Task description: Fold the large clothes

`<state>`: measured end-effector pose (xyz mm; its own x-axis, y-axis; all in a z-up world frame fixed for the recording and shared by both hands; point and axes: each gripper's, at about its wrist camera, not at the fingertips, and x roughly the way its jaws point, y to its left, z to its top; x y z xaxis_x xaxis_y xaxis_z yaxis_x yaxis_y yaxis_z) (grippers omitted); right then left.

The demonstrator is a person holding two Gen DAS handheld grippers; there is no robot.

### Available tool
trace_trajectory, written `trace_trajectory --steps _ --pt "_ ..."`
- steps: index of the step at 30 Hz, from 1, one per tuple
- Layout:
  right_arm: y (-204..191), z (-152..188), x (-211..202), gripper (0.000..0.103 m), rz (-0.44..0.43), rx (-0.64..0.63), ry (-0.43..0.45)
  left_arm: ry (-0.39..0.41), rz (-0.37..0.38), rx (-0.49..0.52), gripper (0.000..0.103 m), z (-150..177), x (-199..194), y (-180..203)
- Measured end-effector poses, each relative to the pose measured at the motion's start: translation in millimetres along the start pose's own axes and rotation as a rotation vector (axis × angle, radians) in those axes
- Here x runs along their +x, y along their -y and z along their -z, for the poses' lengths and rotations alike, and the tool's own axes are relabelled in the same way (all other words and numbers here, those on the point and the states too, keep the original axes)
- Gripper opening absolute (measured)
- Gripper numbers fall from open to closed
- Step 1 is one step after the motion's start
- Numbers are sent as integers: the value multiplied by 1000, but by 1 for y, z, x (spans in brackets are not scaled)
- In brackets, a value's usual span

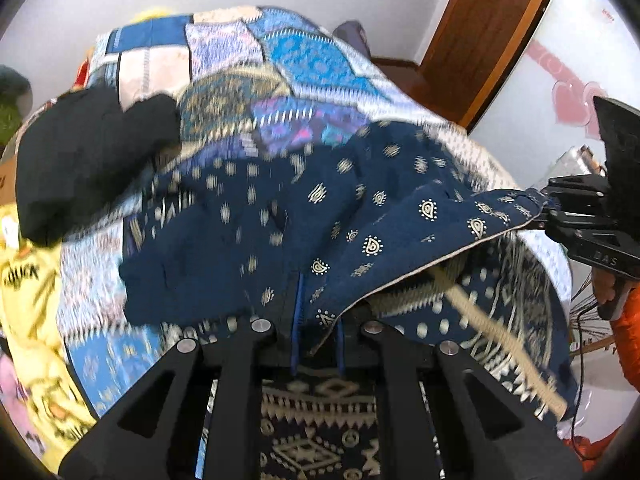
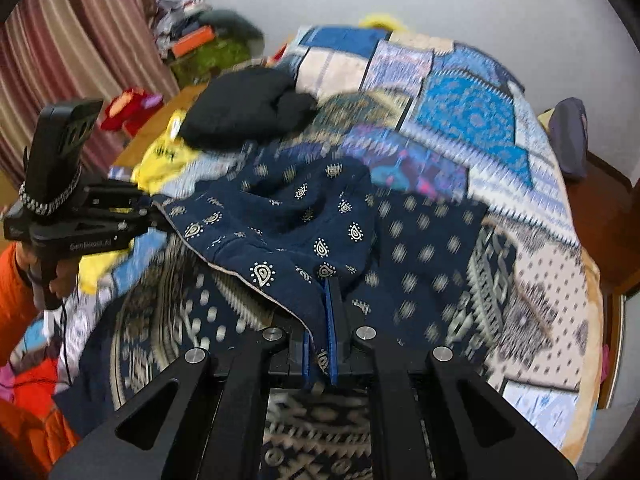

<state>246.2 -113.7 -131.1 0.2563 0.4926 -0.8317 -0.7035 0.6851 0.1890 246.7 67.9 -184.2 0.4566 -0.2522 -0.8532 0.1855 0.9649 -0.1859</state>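
Left tool (image 1: 316,344) is pressed together, pinching edge of the navy printed garment (image 1: 320,216) at 6 o'clock of its own view. Right tool (image 2: 320,344) also pinches same garment's edge w/ its blue pads (image 2: 330,332). Garment hangs lifted betw. both tools, rest of it spread over the patchwork quilt (image 2: 472,120) on the bed. A black cloth (image 2: 248,104) lies at approx. 11 o'clock, behind garment. Yellow fabric (image 1: 28,280) at 9 o'clock in left view. Pictures are blurred.
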Motion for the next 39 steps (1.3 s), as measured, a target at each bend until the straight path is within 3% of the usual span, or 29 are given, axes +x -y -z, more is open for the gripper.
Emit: trace_trajectory --steps 6,11,18,22,23,28,35,39 --pt "-8 14 -1 8 18 -10 -71 -6 -40 26 24 20 -4 14" --pt "-7 10 -28 11 17 21 -6 57 -52 61 34 18 -30 29" --pt "-5 -10 -65 13 35 50 118 197 -51 75 37 -8 -72 40" --pt "8 -25 -61 38 43 107 143 240 -53 60 39 -32 -72 37" --pt "12 -28 -55 43 38 124 138 235 -48 50 41 -38 -66 35" --pt "20 -30 -11 43 11 163 32 128 -26 15 42 -47 -20 24" --pt "9 -2 53 43 28 126 -153 -22 -125 52 42 -3 44 13" --pt "6 7 52 45 41 84 -143 41 -171 99 51 20 39 17"
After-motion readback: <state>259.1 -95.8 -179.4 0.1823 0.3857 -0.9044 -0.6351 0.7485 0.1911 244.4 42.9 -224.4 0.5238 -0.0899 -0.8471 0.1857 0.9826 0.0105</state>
